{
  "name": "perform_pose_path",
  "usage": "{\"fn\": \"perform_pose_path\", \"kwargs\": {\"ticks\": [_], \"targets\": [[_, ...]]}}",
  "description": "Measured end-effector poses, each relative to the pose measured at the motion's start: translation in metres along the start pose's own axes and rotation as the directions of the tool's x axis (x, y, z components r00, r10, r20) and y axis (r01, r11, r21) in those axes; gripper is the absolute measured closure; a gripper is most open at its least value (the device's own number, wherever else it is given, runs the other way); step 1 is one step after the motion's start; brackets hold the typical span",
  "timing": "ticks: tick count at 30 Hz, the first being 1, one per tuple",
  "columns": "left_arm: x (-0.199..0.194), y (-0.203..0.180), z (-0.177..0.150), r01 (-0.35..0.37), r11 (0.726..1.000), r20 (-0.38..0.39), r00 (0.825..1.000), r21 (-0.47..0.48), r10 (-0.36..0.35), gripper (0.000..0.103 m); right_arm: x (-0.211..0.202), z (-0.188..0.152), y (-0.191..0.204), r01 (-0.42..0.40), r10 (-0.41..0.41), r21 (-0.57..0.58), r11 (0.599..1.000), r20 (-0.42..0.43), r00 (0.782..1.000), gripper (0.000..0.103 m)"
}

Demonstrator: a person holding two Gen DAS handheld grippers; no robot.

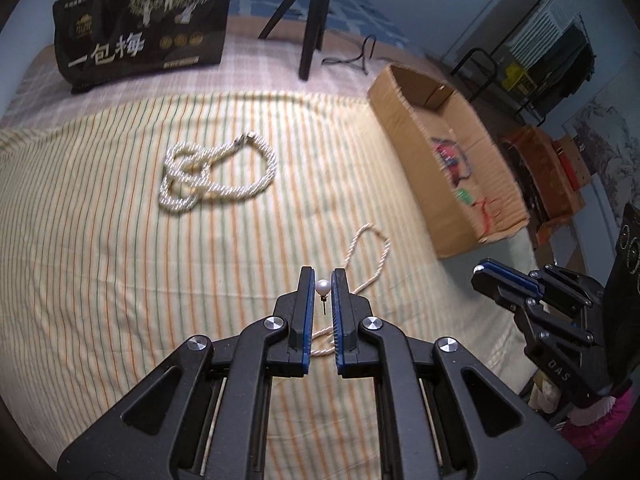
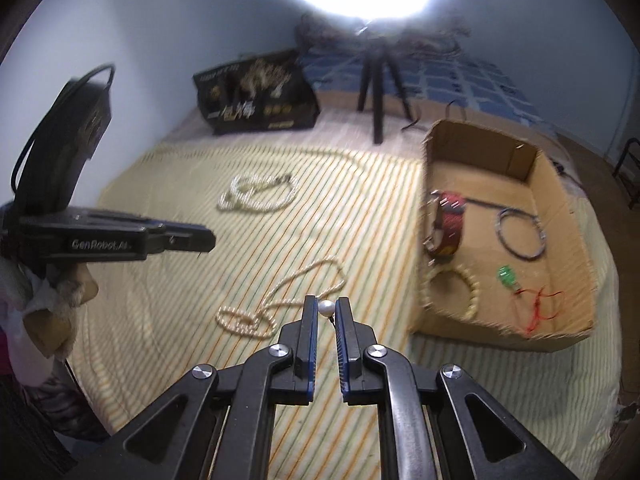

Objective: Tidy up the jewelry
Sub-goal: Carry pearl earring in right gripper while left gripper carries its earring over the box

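My left gripper is shut on a white pearl stud earring, its pin pointing down, held above the striped cloth. My right gripper is shut on a second pearl earring. A coiled pearl rope necklace lies further back on the cloth; it also shows in the right wrist view. A thinner pearl necklace lies just beyond both grippers, also in the left wrist view. An open cardboard box to the right holds a red bangle, a dark ring, a bead bracelet and a green pendant.
A black printed gift bag and a black tripod stand at the back. The right gripper shows at the right edge of the left wrist view. Clutter and a rack stand beyond the bed's right side.
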State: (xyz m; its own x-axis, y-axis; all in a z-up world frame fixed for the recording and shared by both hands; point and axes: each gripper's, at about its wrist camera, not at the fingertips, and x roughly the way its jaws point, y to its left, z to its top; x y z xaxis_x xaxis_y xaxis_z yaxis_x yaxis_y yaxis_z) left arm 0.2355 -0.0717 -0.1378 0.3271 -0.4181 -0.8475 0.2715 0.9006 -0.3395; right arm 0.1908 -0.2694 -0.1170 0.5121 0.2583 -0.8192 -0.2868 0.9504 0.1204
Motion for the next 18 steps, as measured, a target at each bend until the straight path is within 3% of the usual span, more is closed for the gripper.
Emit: {"fn": "perform_pose_path", "kwargs": {"ticks": [7,18], "targets": [[-0.011,-0.027,0.018,0.042,0.999,0.054,0.998,0.008,-0.042,0.097,-0.025,0.013,-0.037,0.036,-0.042,0.087,0.996,0.069,0.997,0.097],[0.003,-0.084,0.035,0.117,0.992,0.068,0.991,0.039,-0.119,0.097,-0.048,0.017,-0.099,0.074,-0.103,0.227,0.971,0.117,0.988,0.097]]}}
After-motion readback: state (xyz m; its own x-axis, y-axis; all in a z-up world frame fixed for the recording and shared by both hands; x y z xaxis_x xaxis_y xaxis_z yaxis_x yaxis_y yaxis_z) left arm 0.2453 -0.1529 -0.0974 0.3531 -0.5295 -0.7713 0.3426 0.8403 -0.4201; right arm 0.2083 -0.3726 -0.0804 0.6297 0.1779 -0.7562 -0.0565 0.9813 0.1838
